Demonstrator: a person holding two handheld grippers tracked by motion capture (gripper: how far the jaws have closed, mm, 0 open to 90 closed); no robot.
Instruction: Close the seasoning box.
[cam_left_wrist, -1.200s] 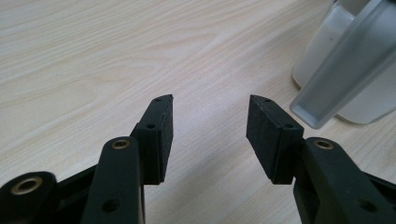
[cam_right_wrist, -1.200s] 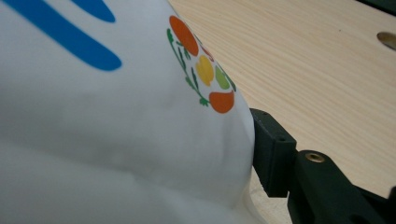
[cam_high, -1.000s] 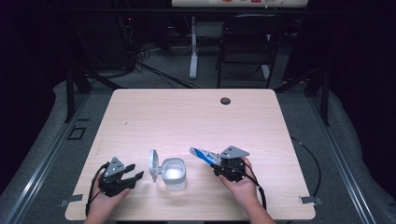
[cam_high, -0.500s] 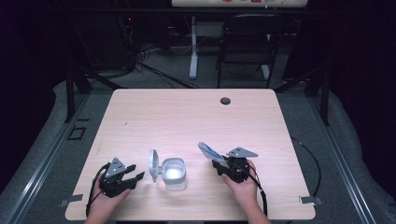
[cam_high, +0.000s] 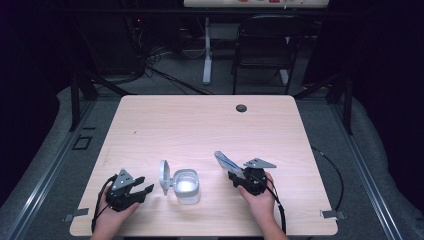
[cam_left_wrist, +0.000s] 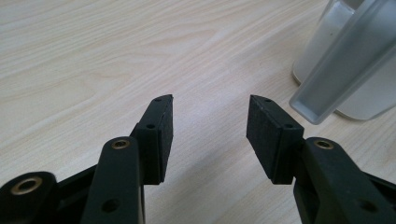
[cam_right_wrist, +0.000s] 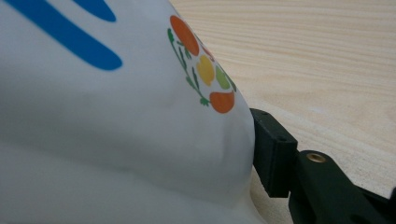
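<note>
A white pouch with blue stripes and a fruit logo sticks up and to the left from my right gripper, which is shut on it. In the right gripper view the pouch bulges against one black pad; the other jaw is hidden behind it. An open white container stands at the table's front middle, its hinged lid raised on the left. My left gripper rests just left of the lid, open and empty. In the left gripper view its gripper points past the lid and the container.
The light wood table has a small dark grommet near its far edge. Cables trail from both grippers over the front edge. A chair and desk legs stand beyond the table.
The pouch in my right gripper has swung a little to the right and more upright, away from the container. The left gripper has stayed in place.
</note>
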